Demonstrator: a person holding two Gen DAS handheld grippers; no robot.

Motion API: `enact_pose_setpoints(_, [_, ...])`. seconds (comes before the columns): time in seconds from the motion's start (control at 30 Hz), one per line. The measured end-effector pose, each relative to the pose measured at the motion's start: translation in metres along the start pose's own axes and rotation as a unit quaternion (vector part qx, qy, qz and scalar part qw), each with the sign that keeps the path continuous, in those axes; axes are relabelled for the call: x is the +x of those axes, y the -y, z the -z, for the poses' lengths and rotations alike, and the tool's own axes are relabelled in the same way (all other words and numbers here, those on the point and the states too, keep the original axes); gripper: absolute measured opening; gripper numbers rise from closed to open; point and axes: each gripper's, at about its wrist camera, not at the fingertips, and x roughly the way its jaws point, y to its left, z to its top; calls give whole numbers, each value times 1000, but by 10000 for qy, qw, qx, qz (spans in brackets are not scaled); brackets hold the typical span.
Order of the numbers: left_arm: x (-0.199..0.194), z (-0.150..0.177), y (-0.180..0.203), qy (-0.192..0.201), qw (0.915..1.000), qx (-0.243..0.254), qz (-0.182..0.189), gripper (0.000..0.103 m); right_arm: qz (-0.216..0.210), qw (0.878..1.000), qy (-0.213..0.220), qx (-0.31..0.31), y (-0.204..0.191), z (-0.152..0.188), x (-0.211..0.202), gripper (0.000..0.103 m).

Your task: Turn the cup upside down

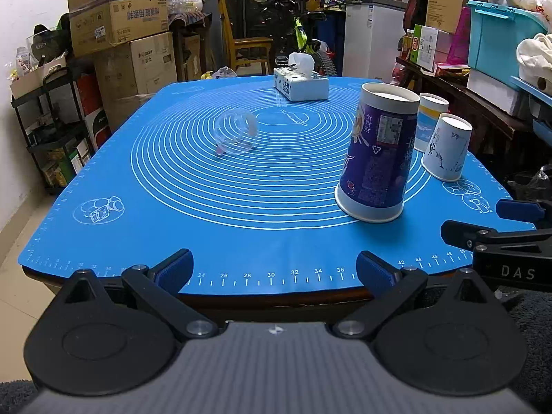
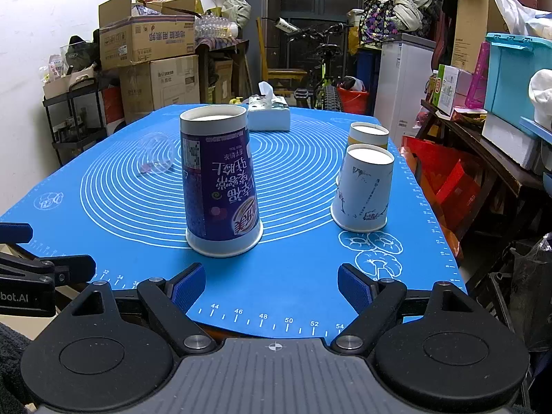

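I have both units hovering at the near edge of the worktop [image 1: 241,241], jaws apart and empty. The clear plastic cup [image 1: 237,132] lies on its side at about 11 o'clock from my left hand-held gripper [image 1: 275,270], long axis roughly level, mouth toward me. From the right hand-held gripper [image 2: 272,288] the purple cup [image 2: 220,179] partly blocks it, so left looks nearer.

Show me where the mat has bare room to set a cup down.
Bare: the near strip between the purple cup and the mat edge, and the left side near the clear cup lying on its side. Crowded: the right edge, where the white cup and yellow-banded cup stand close together. The tissue box takes the far middle.
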Motion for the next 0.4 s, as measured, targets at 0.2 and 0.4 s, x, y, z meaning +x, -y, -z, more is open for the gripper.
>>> enact_pose_setpoints(0.2, [0,0,0,-4,10000,-5,-5,100,-7,10000,-14,17,0,1,1,86])
enact_pose_setpoints(0.4, [1,-1,-1,-4,10000,3,-9,100,-37,10000,-16,61,1,1,2,86])
